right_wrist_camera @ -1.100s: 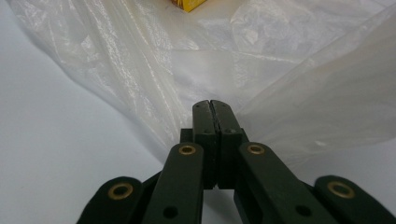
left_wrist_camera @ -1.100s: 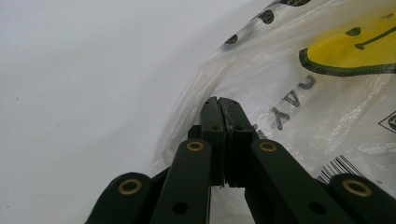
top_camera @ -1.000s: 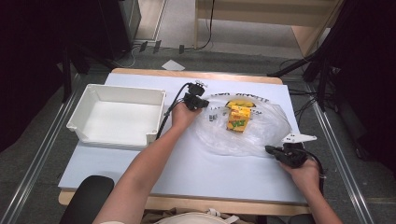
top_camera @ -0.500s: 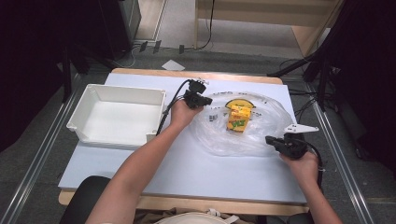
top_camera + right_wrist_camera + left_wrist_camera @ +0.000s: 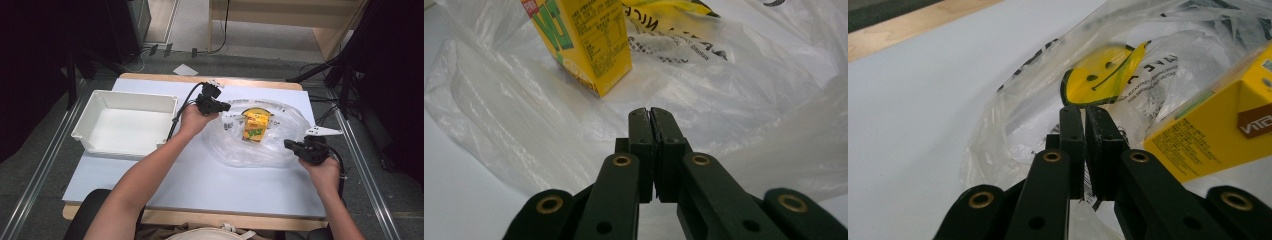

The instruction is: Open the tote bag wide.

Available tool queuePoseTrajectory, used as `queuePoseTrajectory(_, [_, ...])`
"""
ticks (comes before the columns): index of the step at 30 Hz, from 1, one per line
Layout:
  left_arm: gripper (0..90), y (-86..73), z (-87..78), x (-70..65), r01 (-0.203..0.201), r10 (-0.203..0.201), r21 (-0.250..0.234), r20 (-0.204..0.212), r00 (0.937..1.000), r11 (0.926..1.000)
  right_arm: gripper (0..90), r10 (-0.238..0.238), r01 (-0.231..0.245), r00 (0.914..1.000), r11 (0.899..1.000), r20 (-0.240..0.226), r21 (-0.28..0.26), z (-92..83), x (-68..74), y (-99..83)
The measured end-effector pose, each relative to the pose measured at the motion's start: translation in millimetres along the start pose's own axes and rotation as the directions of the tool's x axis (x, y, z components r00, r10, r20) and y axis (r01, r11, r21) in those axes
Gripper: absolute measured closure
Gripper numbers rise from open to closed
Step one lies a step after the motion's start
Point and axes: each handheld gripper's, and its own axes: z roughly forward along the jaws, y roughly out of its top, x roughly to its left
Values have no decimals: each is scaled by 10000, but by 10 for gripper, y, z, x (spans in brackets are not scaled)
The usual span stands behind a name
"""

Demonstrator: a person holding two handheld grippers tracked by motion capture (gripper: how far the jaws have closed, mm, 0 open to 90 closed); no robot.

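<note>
A person sits at a desk (image 5: 200, 180) with a pale top and holds a gripper in each hand. A clear plastic bag (image 5: 260, 145) lies spread on the desk, and a yellow juice carton (image 5: 255, 126) stands in the middle of it. The bag has a yellow smiley face (image 5: 1100, 80) and black letters printed on it.

The left gripper (image 5: 225, 106) is at the far left edge of the bag, up by the top of the desk. In the left gripper view its jaws are almost together with a thin slit between them, and they have just been opening a tiny bit. A thin fold of the bag seems to sit in that slit, but it is hard to tell if the jaws pinch it. The carton is just to the right of these jaws.

The right gripper (image 5: 289, 144) is at the near right edge of the bag. Its jaws are pressed tight together. The bag is right under and around the tips, and I cannot tell if a bit of it is caught.

A white tray (image 5: 85, 132) sits on the left side of the desk, well apart from the bag.
</note>
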Motion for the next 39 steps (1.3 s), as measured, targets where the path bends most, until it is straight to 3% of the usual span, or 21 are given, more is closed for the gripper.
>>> queuePoseTrajectory(4, [864, 25, -79, -29, -44, 48, -171, 223, 9997, 9998, 898, 72, -73, 10000, 9999, -39, -110, -10, 31, 62])
queuePoseTrajectory(8, [822, 61, -218, -75, -138, 141, -355, 96, 9999, 9993, 890, 83, -84, 10000, 9996, -37, -270, -43, 90, 131])
queuePoseTrajectory(11, [813, 77, -322, -107, -170, 186, -466, 352, 9992, 9988, 885, 197, -200, 9998, 9991, -89, -377, -65, 153, 173])
queuePoseTrajectory(14, [846, 86, -434, -194, -574, 600, -456, 577, 9965, 9973, 877, 247, -249, 9997, 9990, -62, -380, -92, 214, 193])
queuePoseTrajectory(20, [813, 87, -521, -315, -1090, 1113, -242, 1406, 9838, 9937, 850, 248, -242, 9996, 9982, 110, -553, -215, 286, 174])
queuePoseTrajectory(22, [767, 78, -533, -349, -1397, 1416, -229, 1598, 9770, 9899, 830, 346, -350, 9994, 9977, -85, -574, -249, 295, 147])
queuePoseTrajectory(26, [628, 70, -514, -369, -1571, 1581, -209, 1983, 9673, 9874, 774, 165, -177, 9995, 9989, -282, -426, -267, 362, 103])
queuePoseTrajectory(28, [574, 65, -485, -382, -1508, 1509, -164, 2103, 9659, 9884, 734, 141, -156, 9991, 9991, -392, -390, -276, 394, 87])
queuePoseTrajectory(30, [531, 57, -462, -401, -1751, 1736, -99, 1982, 9647, 9845, 697, 207, -232, 9981, 9988, -575, -440, -276, 425, 69])
queuePoseTrajectory(32, [549, 45, -436, -431, -1954, 1905, 41, 2036, 9604, 9807, 671, 356, -388, 9955, 9986, -873, -355, -260, 468, 55])
queuePoseTrajectory(35, [491, 33, -397, -476, -2283, 2231, 21, 2026, 9535, 9736, 618, 79, -100, 9960, 9997, -894, -231, -225, 537, 42])
queuePoseTrajectory(39, [440, 33, -346, -504, -2331, 2297, -97, 2148, 9493, 9724, 591, -54, 35, 9943, 9998, -1060, -182, -200, 602, 13])
